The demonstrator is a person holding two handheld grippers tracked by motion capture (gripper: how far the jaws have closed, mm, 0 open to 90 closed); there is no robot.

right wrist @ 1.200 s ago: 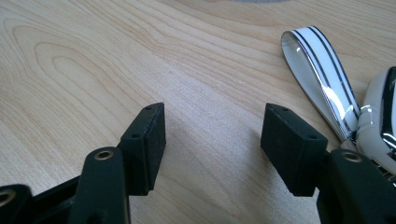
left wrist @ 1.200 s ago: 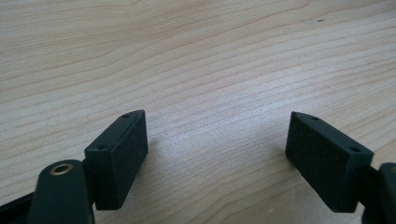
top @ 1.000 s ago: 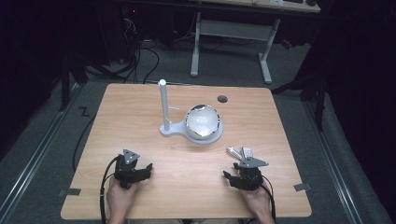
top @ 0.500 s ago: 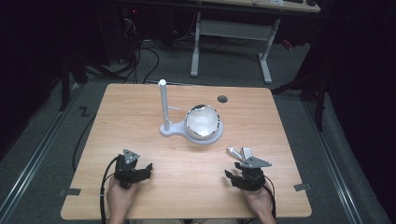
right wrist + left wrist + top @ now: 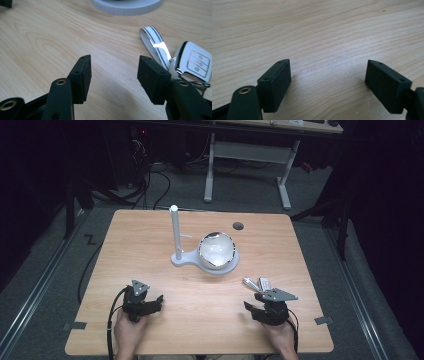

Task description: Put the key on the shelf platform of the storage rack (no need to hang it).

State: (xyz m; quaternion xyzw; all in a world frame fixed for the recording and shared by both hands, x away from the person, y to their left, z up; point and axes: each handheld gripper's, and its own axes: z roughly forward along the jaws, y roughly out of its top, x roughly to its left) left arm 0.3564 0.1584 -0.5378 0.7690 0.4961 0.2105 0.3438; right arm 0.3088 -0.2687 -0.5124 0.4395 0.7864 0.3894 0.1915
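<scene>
Two tools low over the surface (image 5: 150, 235), right tool (image 5: 113, 75) gaping empty, having just narrowed, just beside car key fob (image 5: 193, 62), left tool (image 5: 328, 82) wide open, empty.

Glossy chrome-look car key (image 5: 193, 62) lies on the matt, grained wooden table (image 5: 50, 42); jaws matt black.

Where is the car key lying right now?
The car key lies flat on the table, just ahead of the right gripper in the high view, nearer the person than the round white stand.

Dark room, grey floor (image 5: 45, 270), white-legged desk (image 5: 247, 150) behind.
</scene>
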